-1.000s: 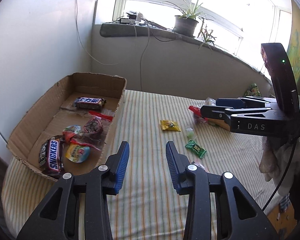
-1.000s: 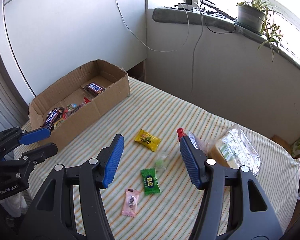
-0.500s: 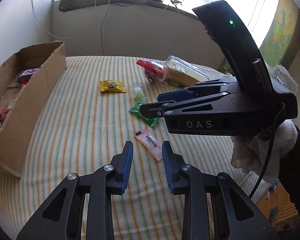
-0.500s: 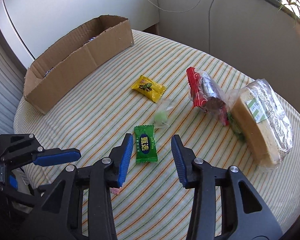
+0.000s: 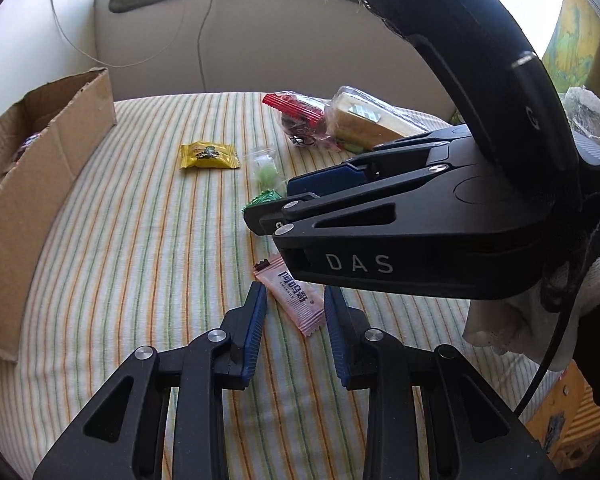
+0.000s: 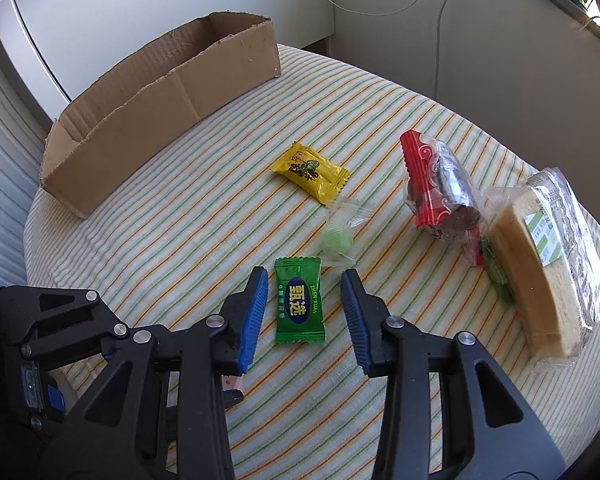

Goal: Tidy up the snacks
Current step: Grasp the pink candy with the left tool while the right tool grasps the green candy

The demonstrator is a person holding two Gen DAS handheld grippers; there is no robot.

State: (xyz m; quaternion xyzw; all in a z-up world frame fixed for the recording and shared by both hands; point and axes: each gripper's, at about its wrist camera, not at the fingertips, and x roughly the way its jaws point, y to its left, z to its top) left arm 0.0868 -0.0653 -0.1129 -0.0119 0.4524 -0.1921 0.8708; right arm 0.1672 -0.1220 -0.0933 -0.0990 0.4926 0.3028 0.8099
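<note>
A pink candy wrapper [image 5: 296,296] lies flat on the striped tablecloth [image 5: 140,260], right between the blue pads of my left gripper [image 5: 295,292]. The pads stand just clear of it, so the gripper is open. In the right wrist view a green candy [image 6: 300,304] lies between the fingers of my right gripper [image 6: 304,280]. Its jaws are closing, with gaps left on both sides of the wrapper. My right gripper [image 5: 268,204] also crosses the left wrist view and hides most of the green candy [image 5: 260,200]. The cardboard box [image 6: 160,108] stands at the far left.
Beyond the grippers lie a yellow candy [image 6: 310,172], a green sweet in a clear wrapper [image 6: 340,236], a red bag of dark snacks [image 6: 440,188] and a wrapped cake slice [image 6: 540,260]. The table's round edge drops off at right, near a wall.
Both grippers have come down close to the cloth. The left swung right, away from the box, to the pink candy. The right's jaws narrowed around the green candy.
</note>
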